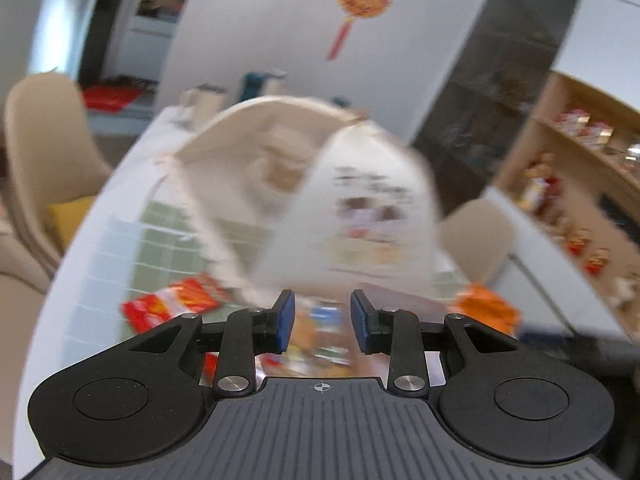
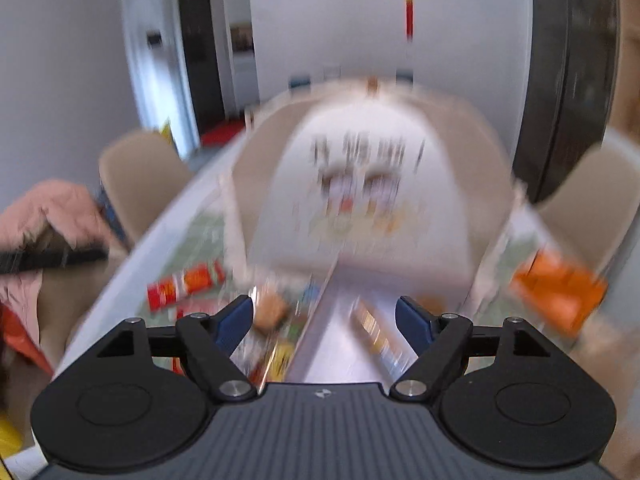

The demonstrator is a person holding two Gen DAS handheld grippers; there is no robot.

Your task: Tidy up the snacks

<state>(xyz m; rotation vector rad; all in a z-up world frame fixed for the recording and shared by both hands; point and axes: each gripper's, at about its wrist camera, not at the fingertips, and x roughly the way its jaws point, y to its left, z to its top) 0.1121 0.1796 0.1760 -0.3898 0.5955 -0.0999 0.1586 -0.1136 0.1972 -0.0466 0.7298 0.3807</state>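
Low in each frame, the left gripper (image 1: 322, 322) stood narrow with nothing gripped and the right gripper (image 2: 324, 322) wide and empty. Just beyond lay crinkly foil snack packets (image 2: 276, 320) – loose on the pale table (image 1: 80, 280). Further up, mid-frame, gaped the soft cloth bag (image 1: 360, 208) – the next move probably called for picking up a packet.

Snack packets (image 1: 176, 304) and box (image 1: 304, 184) on table (image 1: 80, 272).
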